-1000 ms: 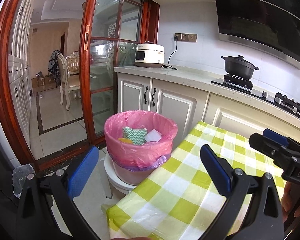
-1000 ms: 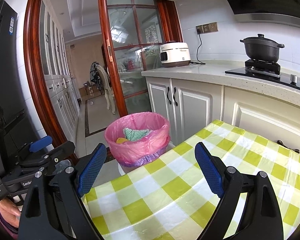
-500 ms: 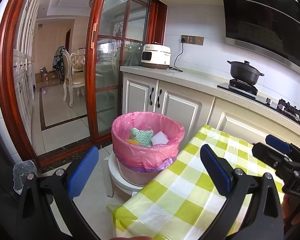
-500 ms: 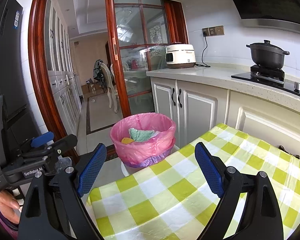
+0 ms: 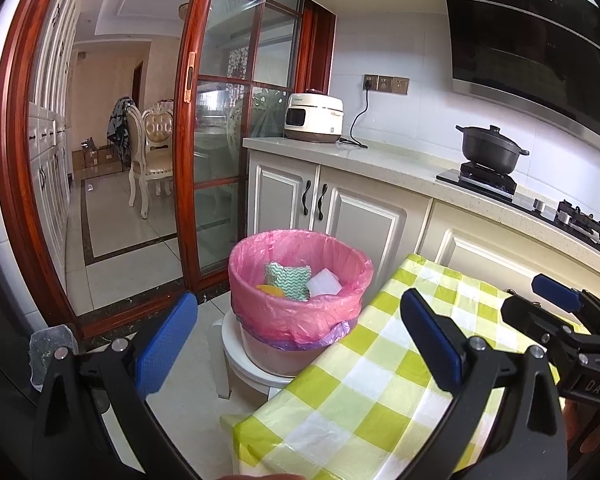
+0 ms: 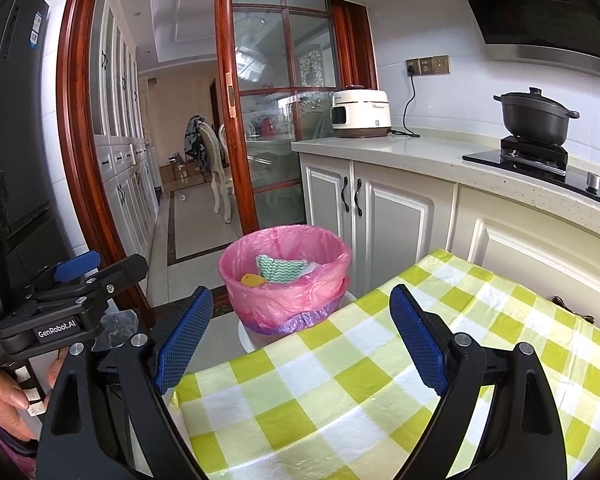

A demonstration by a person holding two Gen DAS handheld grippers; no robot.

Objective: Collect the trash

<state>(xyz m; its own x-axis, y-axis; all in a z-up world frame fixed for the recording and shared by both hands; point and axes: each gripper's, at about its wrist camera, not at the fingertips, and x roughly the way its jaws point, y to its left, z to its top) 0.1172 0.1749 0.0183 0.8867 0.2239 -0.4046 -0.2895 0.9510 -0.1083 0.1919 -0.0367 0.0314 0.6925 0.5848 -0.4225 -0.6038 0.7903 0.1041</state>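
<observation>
Both the left gripper (image 5: pixel 296 340) and right gripper (image 6: pixel 300 334) hover level, fingers (image 5: pixel 166 344) spread wide, empty.

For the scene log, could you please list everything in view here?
Bin: 1, pink liner, on white stool by table corner.
Trash in bin: green-white cloth, white piece, yellow piece.
Table: 1, green-white check cloth.
Cooker: 1, cream, on counter.
Pot: 1, black, on stove.
Door: 1, red-brown frame, glass.
Left tool: blue pads, open, holding nothing.
Right tool: blue pads, open, holding nothing.
</observation>
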